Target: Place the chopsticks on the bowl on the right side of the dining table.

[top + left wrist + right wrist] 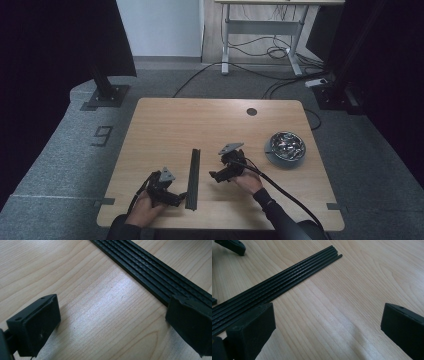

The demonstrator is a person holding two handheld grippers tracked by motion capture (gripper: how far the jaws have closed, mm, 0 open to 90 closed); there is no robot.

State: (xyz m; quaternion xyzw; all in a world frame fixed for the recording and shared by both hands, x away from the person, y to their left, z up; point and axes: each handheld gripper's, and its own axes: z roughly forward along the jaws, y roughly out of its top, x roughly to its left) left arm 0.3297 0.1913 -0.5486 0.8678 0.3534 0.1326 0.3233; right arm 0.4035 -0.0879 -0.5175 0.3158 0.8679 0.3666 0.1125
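High view shows a bundle of thin black rods lying flat on the wooden tabletop, running roughly from 12 to 6 o'clock near the person's edge, between the two hands. The left tongs sit low at about 9 o'clock of the bundle's near end, and the right tongs sit at 3 o'clock of its middle, so each hand faces the rods from its own side, which looks like a set-up for taking them from both flanks. In the left gripper view the tongs are spread wide and hold nothing, one jaw just in front of the rods, the other well clear over bare wood. In the right gripper view the tongs are likewise released and empty; the rods lie side by side, touching, their ends nearly flush, passing behind the left jaw. That neat, parallel lie probably makes them easier to pinch as one group. A shiny metal bowl rests well apart, at 3 o'clock on the tabletop.
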